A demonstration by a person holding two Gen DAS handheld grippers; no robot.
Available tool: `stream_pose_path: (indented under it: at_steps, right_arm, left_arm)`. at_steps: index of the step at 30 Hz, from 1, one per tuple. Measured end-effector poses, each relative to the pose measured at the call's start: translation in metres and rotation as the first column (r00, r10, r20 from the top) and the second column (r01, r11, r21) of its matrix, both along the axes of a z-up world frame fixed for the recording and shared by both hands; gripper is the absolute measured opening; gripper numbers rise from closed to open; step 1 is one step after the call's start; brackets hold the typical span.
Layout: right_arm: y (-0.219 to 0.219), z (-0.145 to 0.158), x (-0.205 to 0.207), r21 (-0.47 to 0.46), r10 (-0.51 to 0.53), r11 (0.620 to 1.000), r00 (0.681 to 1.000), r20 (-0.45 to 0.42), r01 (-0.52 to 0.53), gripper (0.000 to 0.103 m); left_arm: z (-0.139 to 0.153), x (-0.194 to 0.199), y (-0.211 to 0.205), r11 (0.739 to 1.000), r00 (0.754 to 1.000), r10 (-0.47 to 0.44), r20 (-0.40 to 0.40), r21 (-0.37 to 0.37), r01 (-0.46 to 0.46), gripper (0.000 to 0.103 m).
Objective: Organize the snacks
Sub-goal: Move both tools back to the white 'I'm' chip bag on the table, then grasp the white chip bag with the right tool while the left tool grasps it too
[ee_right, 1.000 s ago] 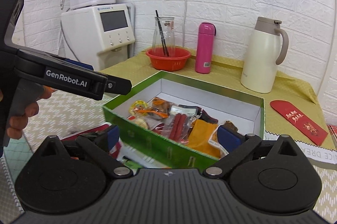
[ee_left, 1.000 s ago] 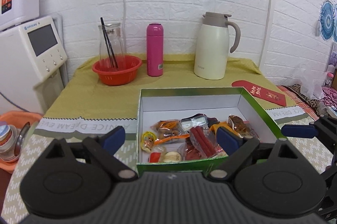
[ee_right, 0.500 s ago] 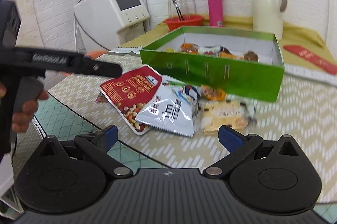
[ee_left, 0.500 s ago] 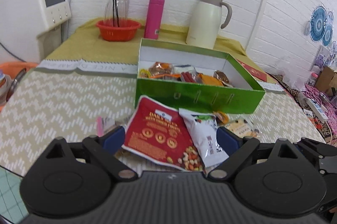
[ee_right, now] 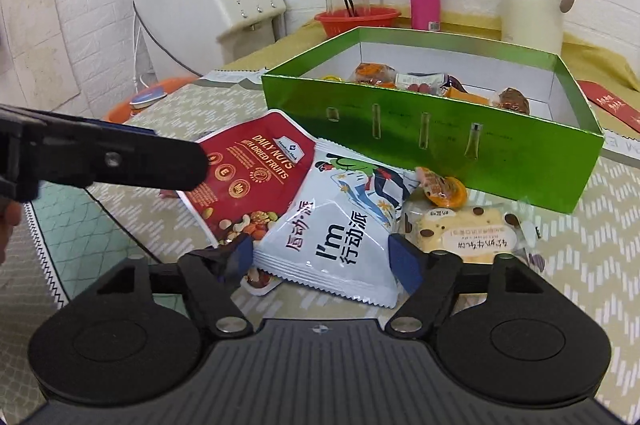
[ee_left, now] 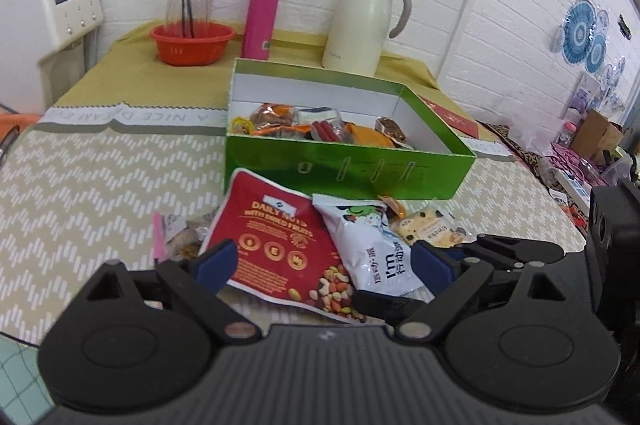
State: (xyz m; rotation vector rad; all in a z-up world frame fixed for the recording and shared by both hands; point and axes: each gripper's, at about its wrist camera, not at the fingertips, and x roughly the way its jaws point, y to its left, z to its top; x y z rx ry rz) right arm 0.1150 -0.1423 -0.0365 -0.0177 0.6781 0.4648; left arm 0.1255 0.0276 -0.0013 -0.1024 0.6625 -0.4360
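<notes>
1. Snacks lie loose on the table (ee_left: 80, 177) just in front of the green box (ee_left: 348, 165): a red nut bag (ee_left: 276, 241), a white pouch (ee_left: 372, 245) overlapping its right edge, a cookie pack (ee_left: 428, 229) and a small orange jelly cup (ee_right: 444, 191).
2. More wrapped snacks sit inside the green box, toward its near wall.
3. Left gripper (ee_left: 324, 263) hovers low over the red nut bag and white pouch with its fingers apart, holding nothing.
4. Right gripper (ee_right: 324, 259) is close above the white pouch, fingers apart on either side of the pouch's near edge, not clamped.
5. Behind the box stand a red bowl (ee_left: 192, 43), a pink bottle (ee_left: 262, 17) and a cream thermos jug (ee_left: 360, 25).
</notes>
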Motion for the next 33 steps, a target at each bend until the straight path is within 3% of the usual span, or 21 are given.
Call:
stream_pose_path:
  at_steps: [3, 7, 15, 21, 32, 33]
  right_arm:
    - [-0.006, 0.002, -0.011, 0.005, 0.015, 1.000, 1.000, -0.012, -0.015, 0.103]
    - [-0.013, 0.004, -0.033, 0.006, 0.037, 0.999, 0.999, -0.025, -0.037, 0.103]
    - [-0.025, 0.004, -0.056, -0.008, 0.041, 0.999, 0.999, -0.019, -0.041, 0.103]
    - [-0.029, -0.001, -0.052, 0.012, 0.029, 1.000, 0.999, -0.033, -0.029, 0.103]
    - [-0.027, -0.003, -0.041, 0.008, 0.007, 1.000, 0.999, -0.045, -0.007, 0.103]
    - [-0.027, -0.005, -0.039, 0.008, 0.011, 1.000, 0.998, -0.058, -0.010, 0.098]
  left_arm:
    - [-0.004, 0.001, -0.016, 0.997, 0.997, -0.076, -0.003, 0.002, 0.076, 0.090]
    - [-0.016, 0.004, -0.034, 0.988, 0.987, -0.153, -0.051, -0.013, 0.153, 0.066]
    - [-0.042, 0.005, -0.061, 0.976, 0.966, -0.216, -0.145, -0.011, 0.217, 0.065]
    - [-0.048, 0.011, -0.056, 0.981, 0.962, -0.195, -0.189, -0.047, 0.190, 0.052]
    - [-0.046, 0.013, -0.060, 0.979, 0.962, -0.203, -0.180, -0.016, 0.204, 0.048]
    - [-0.046, 0.013, -0.060, 0.979, 0.963, -0.202, -0.179, -0.014, 0.202, 0.048]
